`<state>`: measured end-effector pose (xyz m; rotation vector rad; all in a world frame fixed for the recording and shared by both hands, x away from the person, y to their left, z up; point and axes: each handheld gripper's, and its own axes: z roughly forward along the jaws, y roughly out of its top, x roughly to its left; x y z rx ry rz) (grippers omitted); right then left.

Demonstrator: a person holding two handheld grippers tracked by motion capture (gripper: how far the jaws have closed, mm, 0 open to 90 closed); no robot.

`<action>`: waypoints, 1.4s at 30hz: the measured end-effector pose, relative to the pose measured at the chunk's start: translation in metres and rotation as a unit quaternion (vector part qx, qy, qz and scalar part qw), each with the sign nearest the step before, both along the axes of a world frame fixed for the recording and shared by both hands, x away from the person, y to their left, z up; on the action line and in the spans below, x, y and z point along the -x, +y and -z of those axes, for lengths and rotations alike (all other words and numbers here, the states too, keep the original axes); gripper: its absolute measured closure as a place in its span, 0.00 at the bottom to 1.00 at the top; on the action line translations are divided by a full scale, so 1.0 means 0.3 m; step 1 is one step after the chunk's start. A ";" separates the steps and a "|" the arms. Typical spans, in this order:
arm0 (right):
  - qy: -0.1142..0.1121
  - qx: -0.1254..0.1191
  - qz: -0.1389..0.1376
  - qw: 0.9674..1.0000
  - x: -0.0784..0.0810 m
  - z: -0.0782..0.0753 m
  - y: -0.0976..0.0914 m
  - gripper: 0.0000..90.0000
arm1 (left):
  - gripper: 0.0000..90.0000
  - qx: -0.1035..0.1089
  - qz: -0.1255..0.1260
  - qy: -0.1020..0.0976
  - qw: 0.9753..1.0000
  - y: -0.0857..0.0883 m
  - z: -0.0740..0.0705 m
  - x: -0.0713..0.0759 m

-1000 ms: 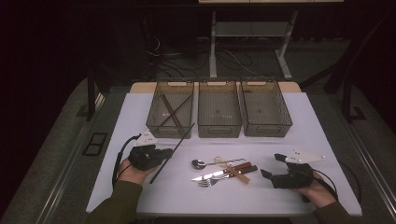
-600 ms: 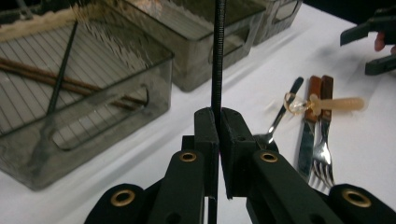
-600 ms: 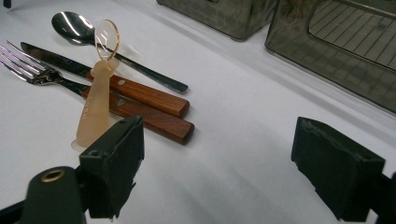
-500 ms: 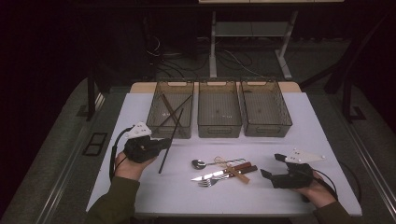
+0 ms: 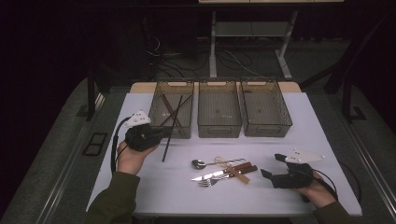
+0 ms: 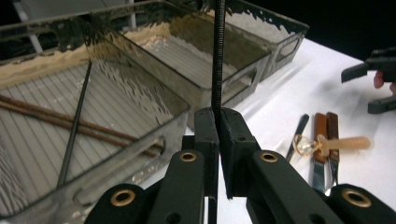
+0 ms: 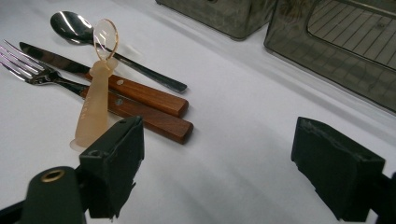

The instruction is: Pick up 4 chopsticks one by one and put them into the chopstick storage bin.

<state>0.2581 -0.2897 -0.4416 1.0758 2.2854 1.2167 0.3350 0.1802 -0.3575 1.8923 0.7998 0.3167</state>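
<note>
Your left tongs [image 5: 156,134] are clamped on a black chopstick [image 5: 172,127], held just in front of the left bin [image 5: 171,115]; the stick slants from below the tongs up over the bin's near wall. Inside that bin, beyond the tongs, lie two brown chopsticks [image 6: 70,123] and another black one [image 6: 74,122]. Your right tongs [image 5: 272,167] rest on the white counter [image 5: 299,123] with jaws apart, gripping nothing. Just to their left lie a spoon [image 7: 74,24], a fork [image 7: 28,65] and a knife [image 7: 112,86] with wooden handles, and a translucent plastic utensil [image 7: 95,93]. The middle bin [image 5: 219,114] and right bin [image 5: 265,112] stand beyond the right tongs.
</note>
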 end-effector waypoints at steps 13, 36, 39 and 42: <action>0.001 -0.003 0.002 1.000 0.000 -0.001 -0.004 0.19 | 0.95 0.017 -0.012 -0.018 1.000 0.011 -0.070 -0.097; 0.001 0.000 -0.001 1.000 -0.001 0.000 -0.005 0.19 | 0.95 -0.007 -0.059 -0.048 0.997 0.025 -0.147 -0.321; 0.002 -0.001 -0.002 1.000 -0.002 0.001 -0.004 0.19 | 0.95 -0.016 -0.066 -0.039 0.997 0.024 -0.122 -0.345; 0.004 -0.001 -0.002 1.000 -0.002 0.001 -0.004 0.19 | 0.95 -0.026 -0.070 -0.032 0.997 0.024 -0.099 -0.362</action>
